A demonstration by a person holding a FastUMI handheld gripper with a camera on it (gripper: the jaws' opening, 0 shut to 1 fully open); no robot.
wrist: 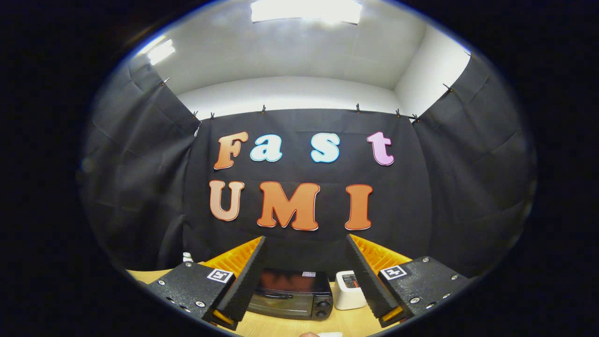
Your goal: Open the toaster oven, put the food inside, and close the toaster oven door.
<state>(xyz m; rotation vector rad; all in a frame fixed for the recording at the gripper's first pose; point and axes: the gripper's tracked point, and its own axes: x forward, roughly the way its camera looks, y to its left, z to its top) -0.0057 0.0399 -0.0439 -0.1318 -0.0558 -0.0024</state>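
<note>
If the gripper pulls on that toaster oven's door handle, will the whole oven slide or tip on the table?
The toaster oven looks boxy and wide, standing flat on the wooden table, so tipping seems unlikely. It is compact and the tabletop looks smooth, so it may slide forward. The gripper is open, with the oven beyond its fingers, not touching.

Wooden table (pixel 276 326): closed toaster oven (pixel 291 294), white box (pixel 348 290) just beside it.

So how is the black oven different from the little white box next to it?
The toaster oven is black, wide and low, with a door handle and knobs; the white box is pale, narrower and more upright. Both sit on the wooden table, beyond the open, empty claw.
</note>
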